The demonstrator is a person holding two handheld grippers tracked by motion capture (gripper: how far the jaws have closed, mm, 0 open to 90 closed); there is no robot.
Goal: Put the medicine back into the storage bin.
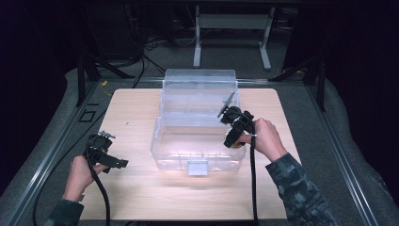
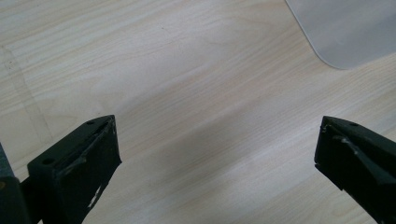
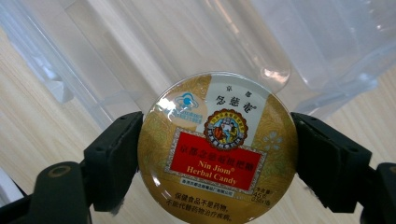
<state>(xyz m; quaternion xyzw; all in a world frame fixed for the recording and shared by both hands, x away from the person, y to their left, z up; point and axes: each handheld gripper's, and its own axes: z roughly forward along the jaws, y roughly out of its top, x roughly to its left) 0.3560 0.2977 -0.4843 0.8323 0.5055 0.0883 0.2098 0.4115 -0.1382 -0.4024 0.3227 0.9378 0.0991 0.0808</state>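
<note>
A round gold tin [image 3: 218,161], labelled herbal candy with a red panel, sits flat between the black jaws of my right gripper [image 3: 215,135], which is shut on its rim. That right gripper [image 1: 232,140] hangs over the right end of a clear plastic storage box [image 1: 179,162], whose lid [image 1: 200,87] stands open at the back. The box's clear walls [image 3: 322,42] lie just beyond the tin. My left gripper [image 1: 117,164] is low over the table, left of the box. Its jaws [image 2: 217,149] stand wide open with only bare wood between them.
The box stands mid-table on a light wooden tabletop [image 1: 136,193]. A rounded clear corner of the box [image 2: 345,32] lies ahead and right of the left gripper. Black cables trail from both grippers toward the near edge. Grey floor and metal frames surround the table.
</note>
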